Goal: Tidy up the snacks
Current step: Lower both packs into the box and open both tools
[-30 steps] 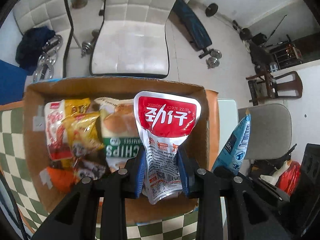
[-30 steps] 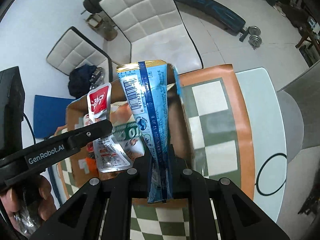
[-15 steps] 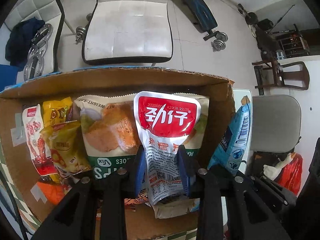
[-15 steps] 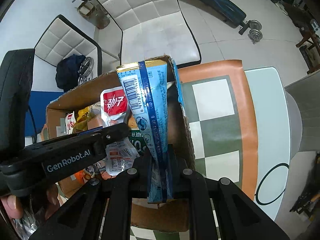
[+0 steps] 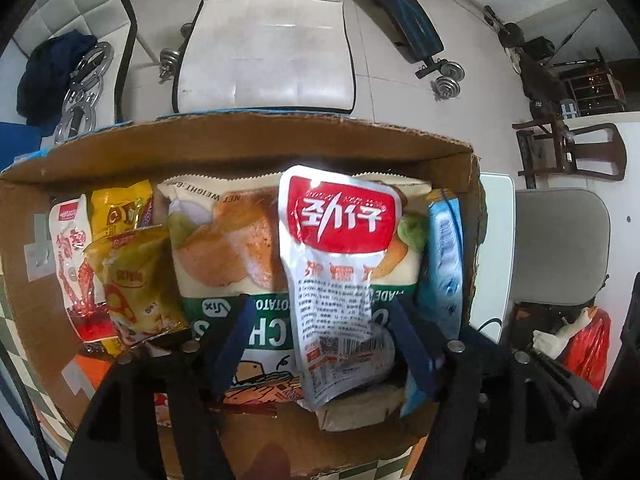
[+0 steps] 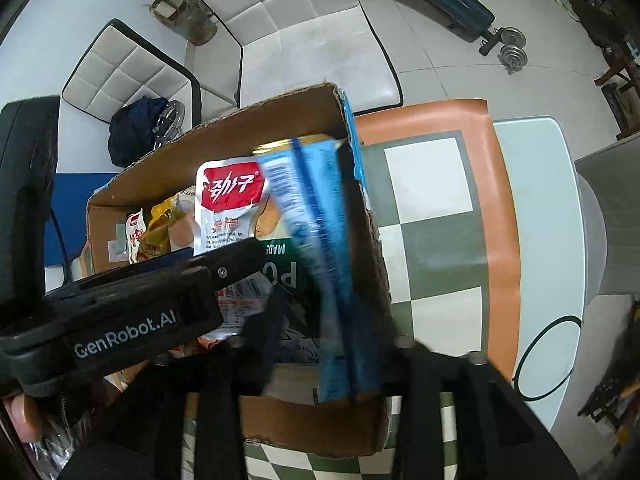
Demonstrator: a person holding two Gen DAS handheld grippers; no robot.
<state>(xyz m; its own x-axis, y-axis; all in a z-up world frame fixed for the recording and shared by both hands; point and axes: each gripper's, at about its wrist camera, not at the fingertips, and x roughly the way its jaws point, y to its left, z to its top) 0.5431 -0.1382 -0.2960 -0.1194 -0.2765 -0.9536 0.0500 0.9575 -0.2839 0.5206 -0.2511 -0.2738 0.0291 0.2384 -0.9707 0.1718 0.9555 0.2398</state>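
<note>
A cardboard box (image 5: pixel 280 136) holds several snack packs. The red-and-white pouch (image 5: pixel 336 280) stands in it, leaning on a big green-and-white chips bag (image 5: pixel 224 248). My left gripper (image 5: pixel 324 340) straddles the pouch's lower end; its jaws are opening and the blue pads (image 5: pixel 236 336) stand clear of the pouch. A long blue packet (image 6: pixel 324 264), blurred, stands against the box's right wall (image 6: pixel 372 240). My right gripper (image 6: pixel 332 344) is around the packet's lower end, jaws opening, the left finger (image 6: pixel 268 332) well off it. The blue packet (image 5: pixel 442 264) also shows in the left wrist view.
Small yellow and red snack packs (image 5: pixel 128 272) fill the box's left side. The box sits on a green-and-white checked mat (image 6: pixel 432 240) on a glass table. The left gripper's body (image 6: pixel 120 320) lies close on the right gripper's left. A white padded chair (image 5: pixel 264 40) stands beyond the box.
Both grippers sank into the box with their packs. Their jaws, shut a second ago, have parted, letting go of the red-and-white pouch and the blue packet.
</note>
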